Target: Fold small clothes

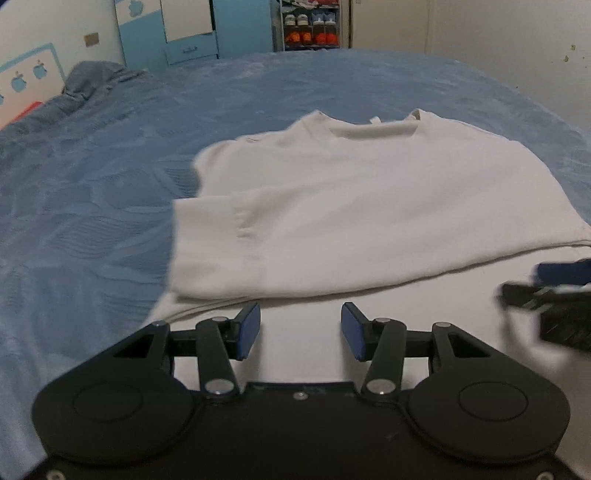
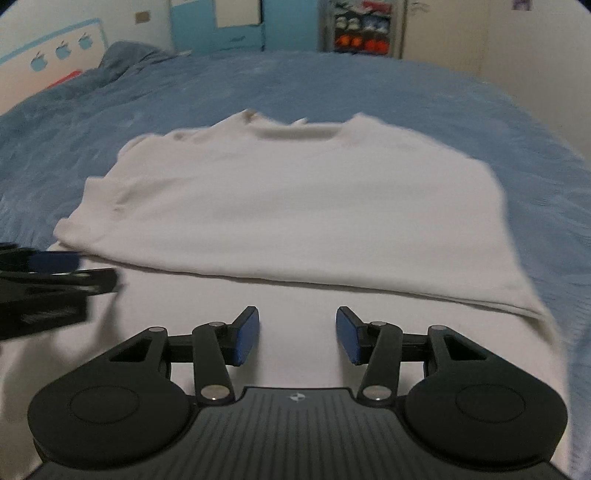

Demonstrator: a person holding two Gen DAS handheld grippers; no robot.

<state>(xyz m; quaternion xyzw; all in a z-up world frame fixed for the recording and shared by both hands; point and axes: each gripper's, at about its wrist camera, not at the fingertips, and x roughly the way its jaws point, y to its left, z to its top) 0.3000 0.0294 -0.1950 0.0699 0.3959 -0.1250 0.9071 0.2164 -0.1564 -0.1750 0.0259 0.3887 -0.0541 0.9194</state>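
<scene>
Left gripper (image 1: 300, 329) and right gripper (image 2: 297, 334): both spread wide, empty, poised over the near, unfolded part of the white T-shirt (image 1: 369, 199). Lay flat on the blue bed (image 1: 92, 184), sleeves tucked in, likely for folding bottom toward collar.

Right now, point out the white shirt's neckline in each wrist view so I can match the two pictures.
Left wrist view: the neckline sits right of centre in the upper part, at the white shirt's far edge.
Right wrist view: the neckline is at centre, upper part, again at the far edge.
Shared landmark: the shoe rack against the far wall.
</scene>
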